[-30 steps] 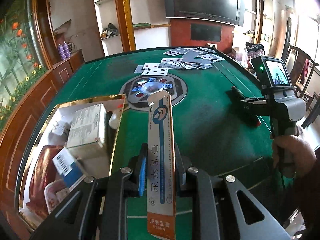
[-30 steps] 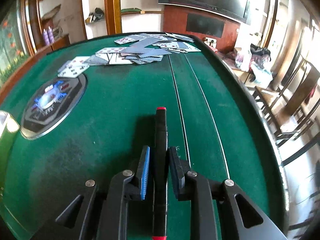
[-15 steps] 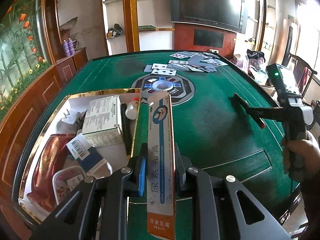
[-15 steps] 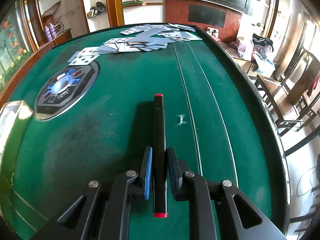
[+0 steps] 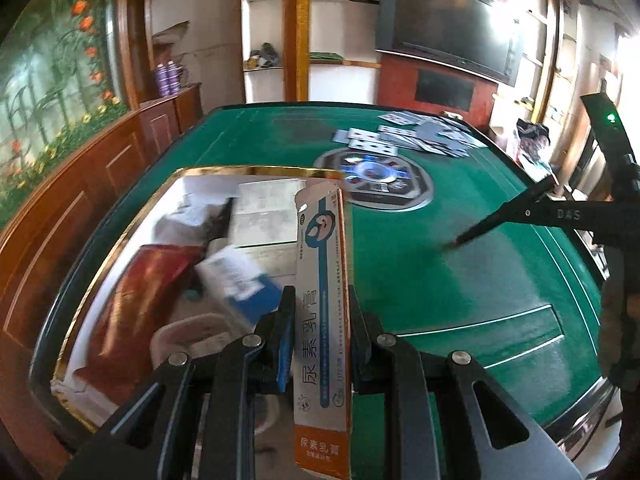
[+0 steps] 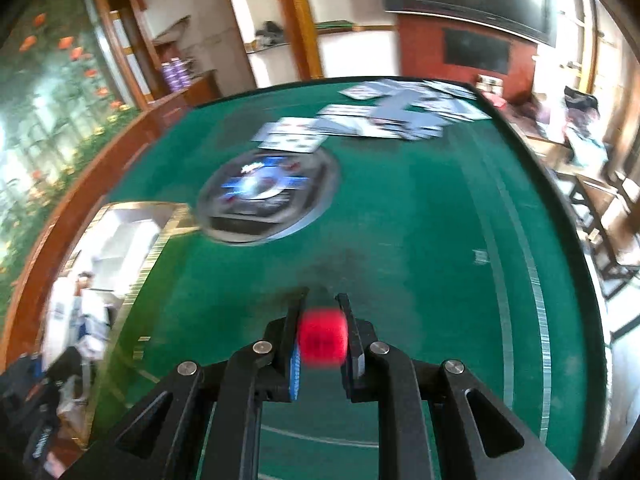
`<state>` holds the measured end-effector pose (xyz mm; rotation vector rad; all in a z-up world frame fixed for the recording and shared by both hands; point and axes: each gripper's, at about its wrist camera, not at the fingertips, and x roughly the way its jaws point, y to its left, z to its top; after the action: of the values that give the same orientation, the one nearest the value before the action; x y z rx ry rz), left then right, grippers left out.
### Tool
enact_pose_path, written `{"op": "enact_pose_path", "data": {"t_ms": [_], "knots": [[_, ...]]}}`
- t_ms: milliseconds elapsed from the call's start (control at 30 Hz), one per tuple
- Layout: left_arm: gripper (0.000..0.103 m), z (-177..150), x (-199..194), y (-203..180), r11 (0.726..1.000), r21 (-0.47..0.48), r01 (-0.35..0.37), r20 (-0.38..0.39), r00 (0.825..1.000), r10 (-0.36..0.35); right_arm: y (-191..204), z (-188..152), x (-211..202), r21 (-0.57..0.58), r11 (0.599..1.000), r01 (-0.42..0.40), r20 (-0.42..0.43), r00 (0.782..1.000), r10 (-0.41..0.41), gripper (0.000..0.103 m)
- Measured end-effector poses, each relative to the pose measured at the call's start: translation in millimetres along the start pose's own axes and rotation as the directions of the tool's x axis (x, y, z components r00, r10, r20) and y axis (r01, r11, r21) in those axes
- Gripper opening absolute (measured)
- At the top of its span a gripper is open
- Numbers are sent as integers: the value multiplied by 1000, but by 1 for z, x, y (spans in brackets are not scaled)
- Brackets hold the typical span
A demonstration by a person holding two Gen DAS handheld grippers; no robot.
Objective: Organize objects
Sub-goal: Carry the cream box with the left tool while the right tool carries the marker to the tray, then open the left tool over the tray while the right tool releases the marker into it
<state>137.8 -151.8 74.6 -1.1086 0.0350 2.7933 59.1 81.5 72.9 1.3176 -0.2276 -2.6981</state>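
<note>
Change since earlier: both views have swung left toward the tray, and the black stick in the right gripper, earlier seen along its length, now shows only its red end.
Left gripper point(image 5: 320, 320): closed on a long ointment carton point(image 5: 322, 320), white and blue with an orange lower end, held upright and pinched about midway; its lower end hangs over the tray's right edge, near the felt.
Right gripper point(image 6: 322, 332): closed on a black stick with a red end point(image 6: 322, 344), seen blurred and end-on from the right wrist; from the left wrist it shows as a slim black rod point(image 5: 500, 220) slanting down over the felt.
Gold-rimmed tray point(image 5: 240, 170): on the table's left side, holding a red packet point(image 5: 132, 300), a white-and-blue barcoded box point(image 5: 240, 280) and a white box point(image 5: 268, 216); contents blurred.
Table point(image 5: 460, 288): green felt with pale lines and a wooden rail.
Centre emblem point(image 5: 376, 180): round dark plate beyond the tray.
Playing cards point(image 5: 408, 138): scattered loose past the emblem, towards the far edge.
Television point(image 5: 448, 40): dark screen on the back wall.
</note>
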Motion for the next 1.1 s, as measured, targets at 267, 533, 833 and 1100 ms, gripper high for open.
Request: {"op": "enact_pose_path", "data": {"t_ms": [267,533,833,1100], "knots": [[21,-10,-7,87,986,-147,-73,6,997,75,86,10,22,-84,986,-145,-60,988,140,16],[21,-19,7,134,972,-225,-69,-24,998,65,161,14,25,-220,955,-198,-67,980,188,15],[21,-19,28,143,967,-256,-20,-41,999,10,200,24,62,-292,939,-183,-146,978,146,15],[51,-18,27,138,967,-255,12,-12,1000,-16,187,13,71,-265,951,-161,-211,972,106,18]]}}
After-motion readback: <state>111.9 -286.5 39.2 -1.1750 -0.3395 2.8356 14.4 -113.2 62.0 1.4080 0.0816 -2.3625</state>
